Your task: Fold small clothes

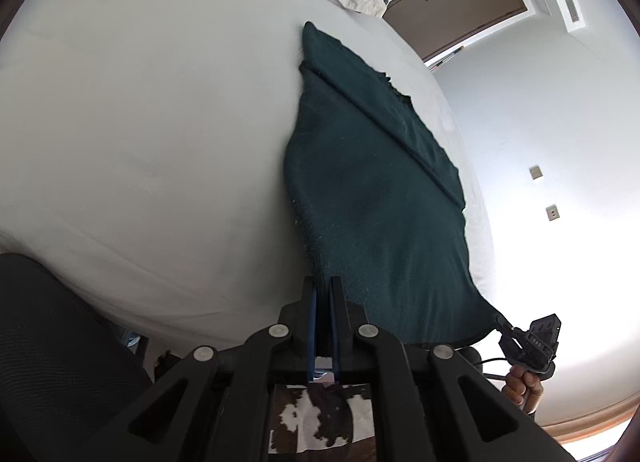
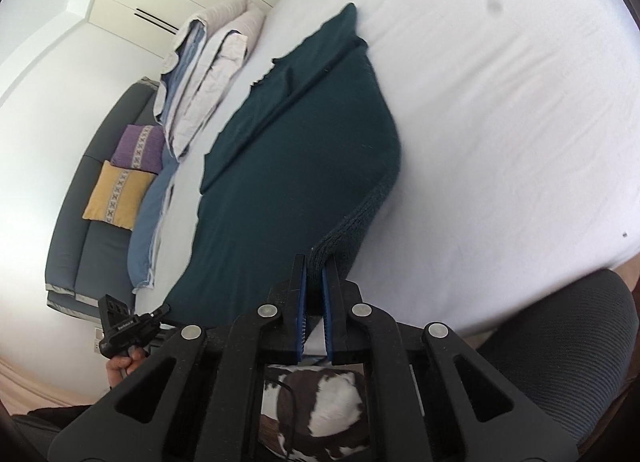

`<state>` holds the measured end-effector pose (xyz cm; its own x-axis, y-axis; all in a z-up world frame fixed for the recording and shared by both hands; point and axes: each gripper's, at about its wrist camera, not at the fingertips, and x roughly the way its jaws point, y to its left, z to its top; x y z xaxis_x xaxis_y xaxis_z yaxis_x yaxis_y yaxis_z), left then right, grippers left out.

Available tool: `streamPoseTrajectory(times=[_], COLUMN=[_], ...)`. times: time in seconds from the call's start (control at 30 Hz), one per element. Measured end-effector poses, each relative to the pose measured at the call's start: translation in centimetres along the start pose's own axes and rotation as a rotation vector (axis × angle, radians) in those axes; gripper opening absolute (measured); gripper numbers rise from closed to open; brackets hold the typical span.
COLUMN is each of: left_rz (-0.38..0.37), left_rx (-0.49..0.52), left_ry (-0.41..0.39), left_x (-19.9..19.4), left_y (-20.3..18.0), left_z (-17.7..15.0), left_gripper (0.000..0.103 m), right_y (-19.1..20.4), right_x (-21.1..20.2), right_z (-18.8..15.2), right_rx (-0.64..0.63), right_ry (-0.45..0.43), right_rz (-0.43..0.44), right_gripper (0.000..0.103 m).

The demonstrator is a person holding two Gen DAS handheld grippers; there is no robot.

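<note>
White bed sheet [image 1: 160,121] carries a dark green cloth [image 1: 372,197] lying along the bed's near edge; left gripper [image 1: 324,286] pinches one near corner between clenched fingers; right gripper [image 2: 315,262] grips the other near corner, lifted off the sheet; folded bedding [image 2: 208,73] sits beyond.
</note>
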<state>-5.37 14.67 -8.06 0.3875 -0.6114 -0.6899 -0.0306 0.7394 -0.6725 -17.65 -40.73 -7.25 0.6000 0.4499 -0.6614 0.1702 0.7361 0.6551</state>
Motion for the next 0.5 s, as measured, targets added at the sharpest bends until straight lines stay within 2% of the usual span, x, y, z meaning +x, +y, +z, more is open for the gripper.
streamPoseTrajectory(times=[0.23, 0.5], left_rz=[-0.051, -0.112], left_rx=[0.028, 0.048], left_ry=[-0.051, -0.107], left_x=[-1.1, -0.8], left_y=[-2.0, -5.3], left_z=[2.4, 7.7], left_gripper=[0.006, 0.006], right_y=[2.3, 4.6], right_x=[0.1, 0.1], right_z=[2.6, 8.1], right_rx=[-0.001, 0.013], right_ry=[-0.035, -0.119], right_rz=[0.063, 0.126], right_gripper=[0.006, 0.006])
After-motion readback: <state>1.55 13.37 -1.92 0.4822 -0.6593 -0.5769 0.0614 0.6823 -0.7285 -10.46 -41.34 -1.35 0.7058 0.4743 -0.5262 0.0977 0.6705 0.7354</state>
